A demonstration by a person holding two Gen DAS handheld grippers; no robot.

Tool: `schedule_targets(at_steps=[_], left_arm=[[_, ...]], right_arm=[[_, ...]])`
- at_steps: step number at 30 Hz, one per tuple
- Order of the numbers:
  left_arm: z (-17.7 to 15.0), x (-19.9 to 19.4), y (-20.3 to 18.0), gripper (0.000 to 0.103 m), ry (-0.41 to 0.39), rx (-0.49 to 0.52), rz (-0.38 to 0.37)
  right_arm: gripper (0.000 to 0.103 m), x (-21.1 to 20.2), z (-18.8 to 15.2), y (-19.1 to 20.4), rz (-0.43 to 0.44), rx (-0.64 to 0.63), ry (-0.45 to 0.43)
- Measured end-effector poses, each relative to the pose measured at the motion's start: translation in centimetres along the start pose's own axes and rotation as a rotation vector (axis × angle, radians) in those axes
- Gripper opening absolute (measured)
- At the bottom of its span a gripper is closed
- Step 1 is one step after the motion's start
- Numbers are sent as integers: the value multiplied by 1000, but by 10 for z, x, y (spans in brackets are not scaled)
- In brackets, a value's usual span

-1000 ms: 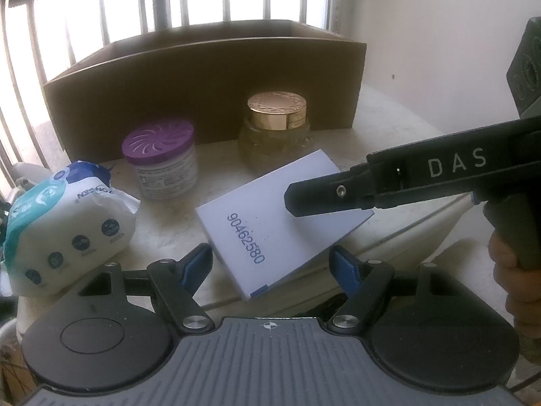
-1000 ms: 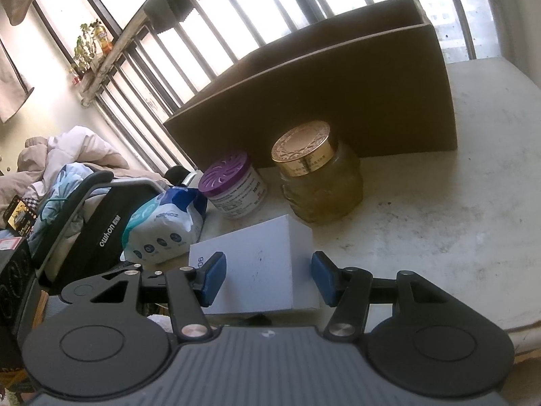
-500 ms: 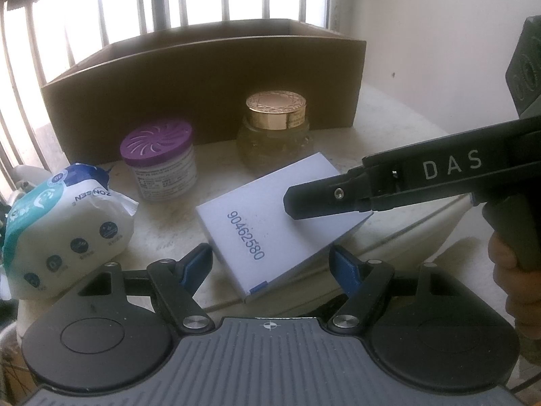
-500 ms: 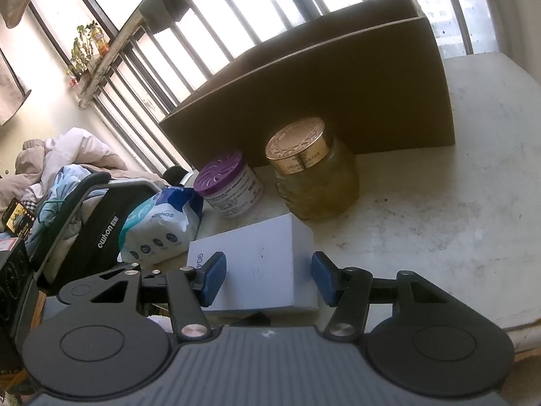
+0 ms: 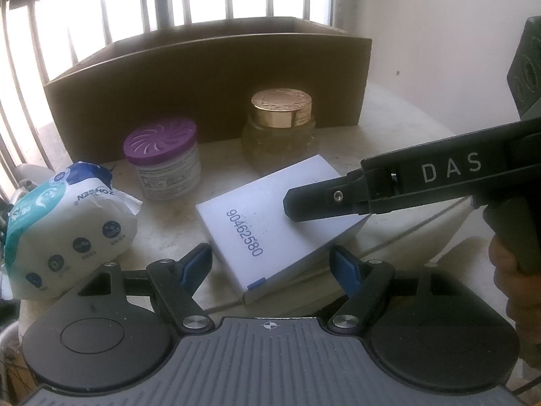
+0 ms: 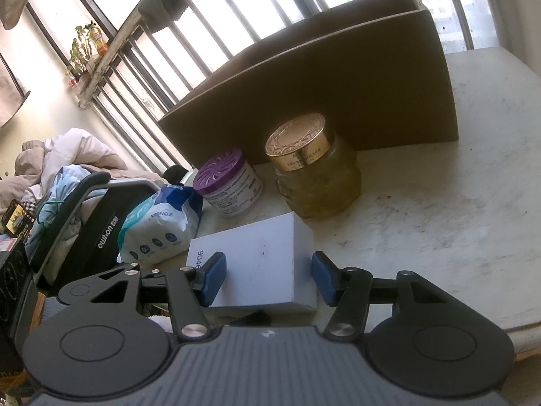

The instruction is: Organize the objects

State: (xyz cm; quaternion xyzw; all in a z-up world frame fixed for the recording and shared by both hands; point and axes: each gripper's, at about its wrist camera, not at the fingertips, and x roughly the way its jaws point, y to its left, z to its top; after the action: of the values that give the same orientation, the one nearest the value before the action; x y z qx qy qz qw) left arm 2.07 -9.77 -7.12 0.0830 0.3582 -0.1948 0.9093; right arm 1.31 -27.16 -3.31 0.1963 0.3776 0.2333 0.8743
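The white box (image 6: 260, 257) lay flat at the near edge of the counter (image 6: 439, 230), and the right hand-held gripper (image 6: 267, 279) pinched it by its two sides. Judging by this, the grasp step was in hand; the next move called for a lift toward the cardboard box (image 6: 338, 101) ahead. The left hand-held gripper (image 5: 272, 265) hovered spread, empty, just short of it. The box read "90462580"; left of it a wipes pack (image 5: 67, 223) read "ZONSEN"; the right tool read "DAS".
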Motion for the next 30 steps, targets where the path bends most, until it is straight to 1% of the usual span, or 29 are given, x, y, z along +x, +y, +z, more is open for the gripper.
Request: schedule_targets(at_steps=[30], left_arm=[[1, 7, 3, 77, 18, -3, 0]], right_arm=[[61, 6, 2, -2, 3, 12, 7]])
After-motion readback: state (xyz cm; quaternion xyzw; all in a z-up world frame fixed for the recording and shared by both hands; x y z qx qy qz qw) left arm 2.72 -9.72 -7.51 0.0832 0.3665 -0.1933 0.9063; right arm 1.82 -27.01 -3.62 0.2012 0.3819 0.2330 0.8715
